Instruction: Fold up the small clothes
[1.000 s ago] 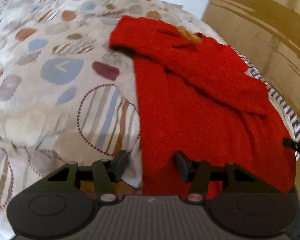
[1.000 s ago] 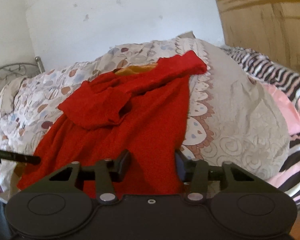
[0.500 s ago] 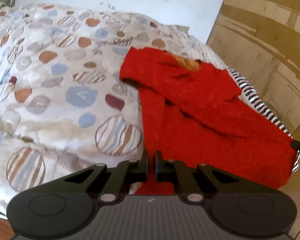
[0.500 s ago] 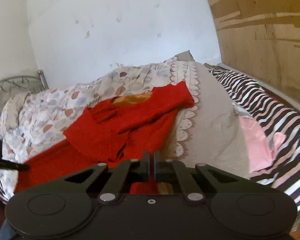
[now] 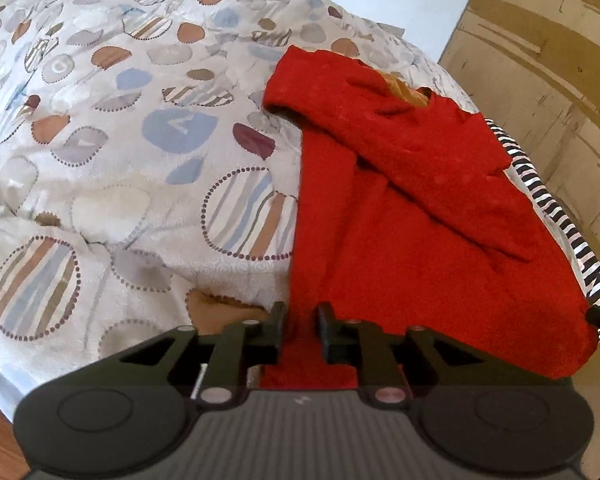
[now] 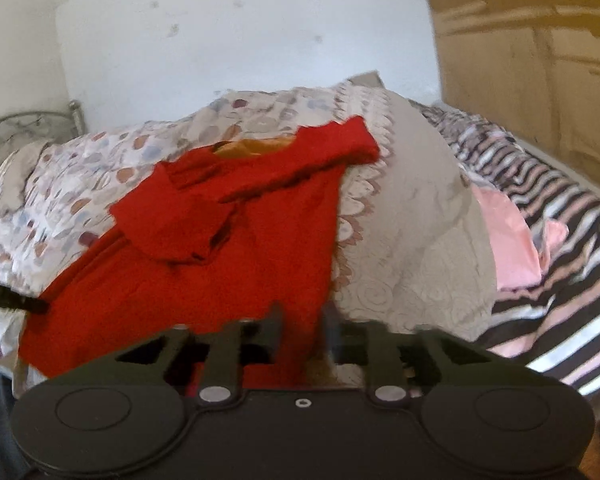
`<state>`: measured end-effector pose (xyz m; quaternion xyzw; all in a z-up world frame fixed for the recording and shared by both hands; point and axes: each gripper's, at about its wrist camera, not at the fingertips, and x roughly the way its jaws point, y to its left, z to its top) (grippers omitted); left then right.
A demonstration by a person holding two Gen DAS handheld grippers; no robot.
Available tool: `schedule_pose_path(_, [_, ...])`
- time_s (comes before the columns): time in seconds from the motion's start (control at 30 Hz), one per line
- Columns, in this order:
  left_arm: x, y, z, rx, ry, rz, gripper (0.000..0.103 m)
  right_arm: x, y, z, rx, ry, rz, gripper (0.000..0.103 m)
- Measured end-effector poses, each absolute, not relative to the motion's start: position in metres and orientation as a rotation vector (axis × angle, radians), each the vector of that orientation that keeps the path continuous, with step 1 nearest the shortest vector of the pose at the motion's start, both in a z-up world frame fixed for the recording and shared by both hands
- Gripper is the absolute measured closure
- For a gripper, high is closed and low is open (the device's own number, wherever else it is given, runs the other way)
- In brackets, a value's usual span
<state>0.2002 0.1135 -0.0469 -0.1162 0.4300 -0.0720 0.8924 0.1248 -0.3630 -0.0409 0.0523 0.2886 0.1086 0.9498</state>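
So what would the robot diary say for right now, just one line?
step: fold hem | left gripper: open, astride red sweater hem | right gripper: open, at other hem corner | sleeves: folded in | surface: patterned quilt

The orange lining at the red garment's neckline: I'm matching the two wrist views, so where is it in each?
Left wrist: orange lining upper right of centre.
Right wrist: orange lining above centre, slightly left.
Shared landmark: the red garment around it.

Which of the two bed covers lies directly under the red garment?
The dotted quilt; the red garment rests on it, while the striped sheet lies beside.
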Motion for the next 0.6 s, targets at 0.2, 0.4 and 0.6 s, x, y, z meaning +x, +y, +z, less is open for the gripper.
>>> schedule_pose_path(0.2, [0.192,0.112,-0.037,-0.251,0.866,-0.089,0.020,0.107,-0.345,-0.031,-0.047,0.532,0.273,0.013])
schedule_pose_path(0.4, [0.174,0.100,-0.018,-0.126,0.741,-0.040,0.001,0.076,-0.314,-0.043,-0.421,0.522,0.324,0.001])
schedule_pose_path(0.6, [0.173,0.074,-0.012,-0.018,0.706,-0.082,0.001,0.071,-0.293,-0.067,-0.654,0.503,0.284,0.001])
